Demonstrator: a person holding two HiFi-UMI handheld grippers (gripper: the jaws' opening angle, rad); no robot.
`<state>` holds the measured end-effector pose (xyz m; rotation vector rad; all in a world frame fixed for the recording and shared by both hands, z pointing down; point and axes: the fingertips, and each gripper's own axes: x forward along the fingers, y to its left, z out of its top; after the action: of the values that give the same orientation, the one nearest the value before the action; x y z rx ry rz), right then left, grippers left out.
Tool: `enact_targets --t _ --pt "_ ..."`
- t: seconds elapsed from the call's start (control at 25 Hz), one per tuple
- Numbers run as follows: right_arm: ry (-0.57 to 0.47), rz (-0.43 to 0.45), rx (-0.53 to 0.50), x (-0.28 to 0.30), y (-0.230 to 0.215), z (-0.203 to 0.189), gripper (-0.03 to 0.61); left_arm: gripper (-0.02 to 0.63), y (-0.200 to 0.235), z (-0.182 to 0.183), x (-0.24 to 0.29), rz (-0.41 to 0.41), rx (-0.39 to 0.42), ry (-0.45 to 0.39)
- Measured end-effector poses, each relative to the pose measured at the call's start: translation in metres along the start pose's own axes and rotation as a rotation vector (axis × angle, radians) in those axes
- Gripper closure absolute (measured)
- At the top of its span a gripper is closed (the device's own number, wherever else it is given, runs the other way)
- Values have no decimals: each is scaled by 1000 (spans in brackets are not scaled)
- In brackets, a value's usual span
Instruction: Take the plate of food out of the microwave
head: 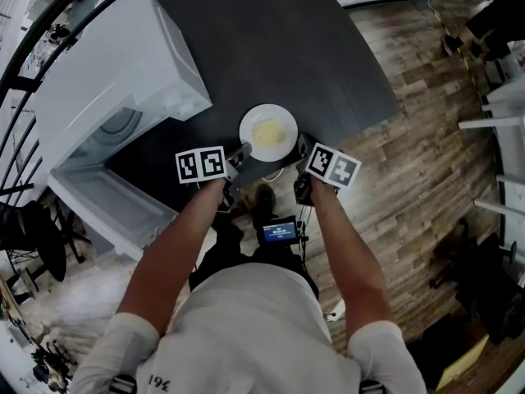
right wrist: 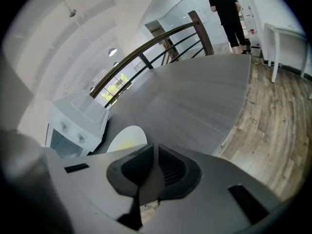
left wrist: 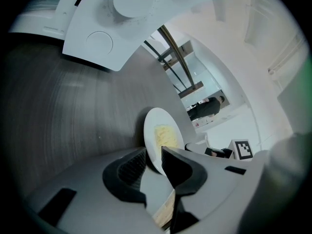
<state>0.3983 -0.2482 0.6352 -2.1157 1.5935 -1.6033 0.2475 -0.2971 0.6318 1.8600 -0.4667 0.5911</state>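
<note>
A white plate [head: 268,132] with pale yellow food lies on the dark table [head: 271,39], near its front edge. My left gripper [head: 242,150] is at the plate's left rim. In the left gripper view the plate [left wrist: 163,135] has its rim between the jaws of that gripper [left wrist: 153,160], which stand apart with gaps on both sides of the rim. My right gripper [head: 302,150] sits just right of the plate. Its jaws [right wrist: 156,160] are together with nothing between them, and the plate [right wrist: 126,136] lies to their left.
The white microwave [head: 115,80] stands on the table's left end with its door [head: 107,203] hanging open toward me. Wooden floor [head: 435,138] lies beyond the table's right edge. A person in dark clothes [right wrist: 226,9] stands far off in the right gripper view.
</note>
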Motion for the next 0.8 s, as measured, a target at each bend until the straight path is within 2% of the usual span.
enact_targets --t 0.28,0.44,0.8 --pt "-5 10 0 1 1 6 565 495 -1 9 -4 24 84 -39" --pt "-12 4 11 -2 -4 8 565 494 -2 12 -6 28 120 -56" --pt "-28 -5 21 -4 -3 10 564 494 1 17 -19 29 138 -81"
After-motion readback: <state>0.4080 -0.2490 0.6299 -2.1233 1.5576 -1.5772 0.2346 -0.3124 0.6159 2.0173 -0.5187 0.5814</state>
